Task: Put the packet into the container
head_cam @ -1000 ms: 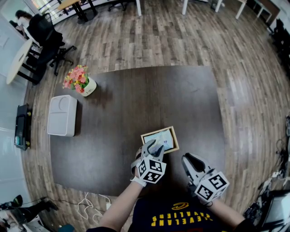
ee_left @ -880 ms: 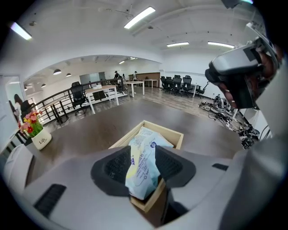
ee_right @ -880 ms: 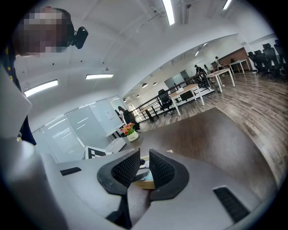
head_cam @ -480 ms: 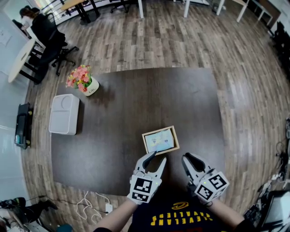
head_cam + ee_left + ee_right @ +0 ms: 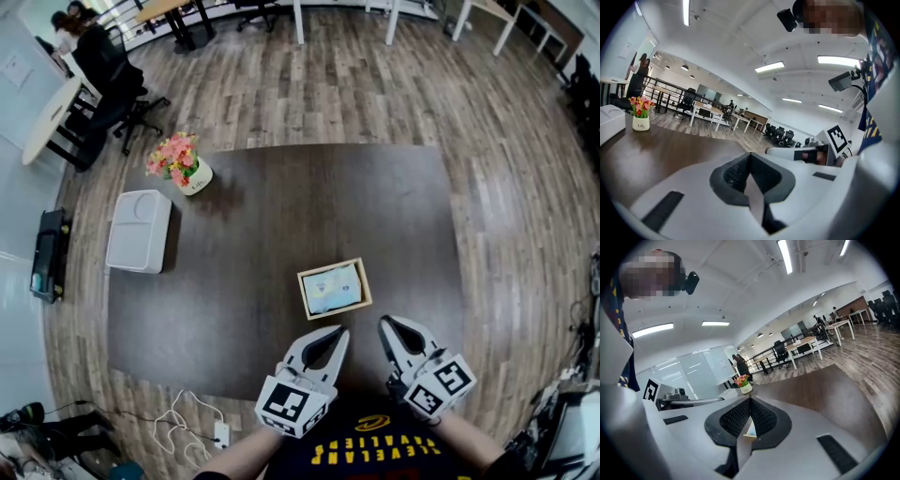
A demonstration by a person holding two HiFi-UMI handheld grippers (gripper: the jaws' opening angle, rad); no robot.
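Note:
The small wooden container point(image 5: 364, 287) sits on the dark table near its front edge, and the pale blue packet point(image 5: 332, 289) lies flat inside it. My left gripper point(image 5: 330, 335) is just short of the container's near side, apart from it; its jaws are closing and meet in the left gripper view point(image 5: 750, 158) with nothing between them. My right gripper point(image 5: 399, 327) hovers to the right of it, also shut and empty point(image 5: 750, 402). Through its jaw gap a sliver of the container point(image 5: 751, 431) shows.
The dark table point(image 5: 281, 206) carries a flower pot point(image 5: 178, 161) and a white box point(image 5: 139, 231) at its far left. Cables point(image 5: 187, 417) lie on the wood floor by the front left corner. Chairs and people are at the far left.
My left gripper has drawn back from over the container toward the table's front edge and its jaws have closed. The packet stays in the container. The right gripper has barely moved.

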